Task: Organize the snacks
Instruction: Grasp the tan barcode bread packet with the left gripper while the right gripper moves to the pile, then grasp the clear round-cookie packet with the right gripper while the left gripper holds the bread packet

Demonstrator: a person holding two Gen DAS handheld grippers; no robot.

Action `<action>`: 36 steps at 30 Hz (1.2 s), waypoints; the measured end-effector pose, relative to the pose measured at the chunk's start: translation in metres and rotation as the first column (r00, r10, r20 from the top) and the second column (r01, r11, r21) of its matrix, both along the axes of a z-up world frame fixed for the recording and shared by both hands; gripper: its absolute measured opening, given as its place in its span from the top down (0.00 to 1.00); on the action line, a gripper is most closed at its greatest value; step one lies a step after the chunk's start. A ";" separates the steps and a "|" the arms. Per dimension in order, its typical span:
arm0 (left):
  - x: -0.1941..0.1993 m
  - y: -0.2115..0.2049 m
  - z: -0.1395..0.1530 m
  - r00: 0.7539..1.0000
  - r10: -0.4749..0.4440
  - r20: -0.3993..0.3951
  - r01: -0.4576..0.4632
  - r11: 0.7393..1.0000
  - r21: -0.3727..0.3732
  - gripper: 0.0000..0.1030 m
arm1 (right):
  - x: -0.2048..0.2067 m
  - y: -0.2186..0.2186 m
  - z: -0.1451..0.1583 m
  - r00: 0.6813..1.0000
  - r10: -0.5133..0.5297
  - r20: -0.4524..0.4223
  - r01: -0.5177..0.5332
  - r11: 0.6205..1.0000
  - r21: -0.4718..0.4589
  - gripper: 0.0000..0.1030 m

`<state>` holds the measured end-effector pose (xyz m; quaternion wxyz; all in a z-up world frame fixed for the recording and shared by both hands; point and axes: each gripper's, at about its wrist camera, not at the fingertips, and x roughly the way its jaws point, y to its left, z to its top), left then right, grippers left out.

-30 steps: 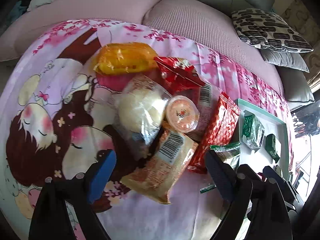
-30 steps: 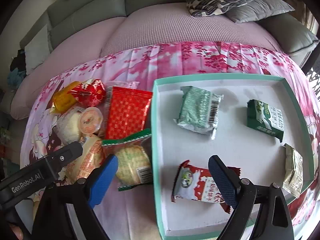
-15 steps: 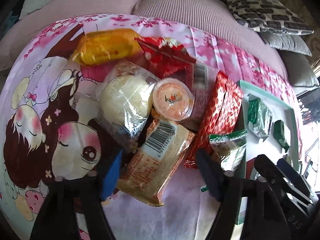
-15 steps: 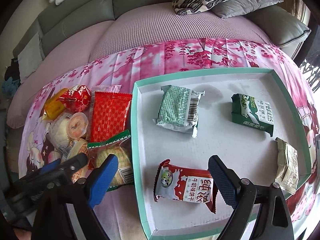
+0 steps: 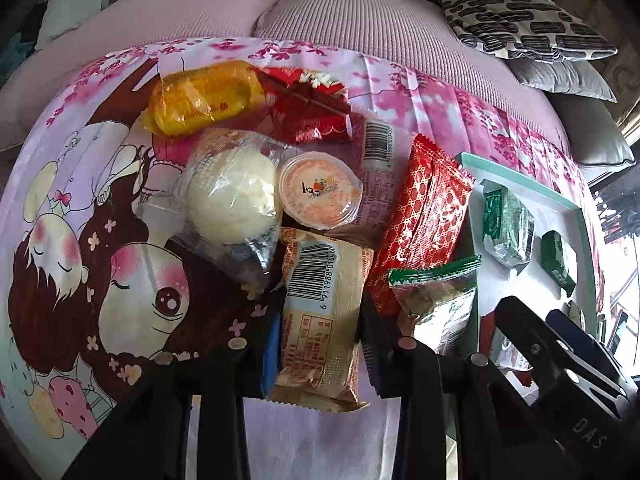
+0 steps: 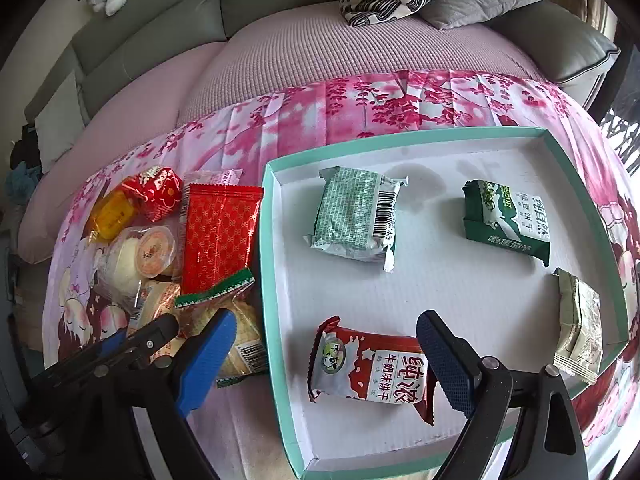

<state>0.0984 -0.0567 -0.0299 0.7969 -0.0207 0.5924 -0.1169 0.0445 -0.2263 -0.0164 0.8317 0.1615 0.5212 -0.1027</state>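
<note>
Left wrist view, left to right: cartoon cloth [image 5: 80, 240] fills the left half, bare of snacks. Centre pile: yellow pack [image 5: 204, 96] upper centre, red foil pack [image 5: 308, 108] touching its right end, white bun [image 5: 232, 192] in clear wrap below, jelly cup [image 5: 320, 188] just right of the bun. Tan pack [image 5: 320, 320], barcode up, lies lengthwise at lower centre between the fingers of the left gripper [image 5: 320, 344]; both pads press its long sides, so the tool holds it, narrow. Right of it: red patterned pack [image 5: 424, 216], then green-edged pack [image 5: 440, 304] leaning on the tray [image 5: 520, 178] rim. Right gripper's black body shows at lower right.

Right wrist view: pile sits at left, crowded against the tray's left wall; the left gripper's tip sits low left on the pile. Tray floor is mostly open white. Silver-green pack [image 6: 356, 216] upper left of tray, red milk biscuit pack [image 6: 372, 364] lower centre, dark green pack [image 6: 508, 220] upper right, pale pack [image 6: 576, 324] at the right wall. Right gripper [image 6: 324, 364] is spread wide, holding nothing, blue pads either side of the red biscuit pack, hovering; left pad is over the green-edged pack outside the tray.
</note>
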 end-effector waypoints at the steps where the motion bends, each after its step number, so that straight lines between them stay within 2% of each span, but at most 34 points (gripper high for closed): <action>1: -0.001 0.002 0.001 1.000 0.006 0.001 -0.006 1.000 -0.006 0.65 | 0.000 0.000 0.000 1.000 0.003 0.004 -0.003 1.000 0.007 0.09; 4: -0.002 0.009 0.003 1.000 0.026 -0.006 -0.027 0.999 -0.021 0.65 | 0.002 0.003 0.002 1.000 0.013 0.024 -0.014 0.999 0.041 0.11; 9: -0.001 0.028 0.005 0.997 0.080 -0.017 -0.080 0.996 -0.030 0.65 | 0.010 0.017 -0.002 0.996 0.073 0.041 -0.077 0.992 0.097 0.20; 11: 0.001 0.037 0.005 0.994 0.103 -0.024 -0.104 0.994 -0.038 0.65 | 0.012 0.026 -0.003 0.994 0.103 0.046 -0.107 0.989 0.100 0.31; 16: 0.001 0.051 0.006 0.989 0.142 -0.035 -0.143 0.989 -0.048 0.65 | 0.016 0.047 0.002 0.979 0.188 0.085 -0.193 0.979 0.067 0.37; 26: -0.002 0.068 0.006 0.982 0.178 -0.056 -0.182 0.981 -0.067 0.65 | 0.024 0.064 -0.010 0.954 0.286 0.093 -0.290 0.956 0.036 0.37; 36: 0.000 0.067 0.005 0.981 0.182 -0.067 -0.187 0.980 -0.069 0.64 | 0.022 0.075 -0.023 0.946 0.323 0.019 -0.324 0.945 0.048 0.38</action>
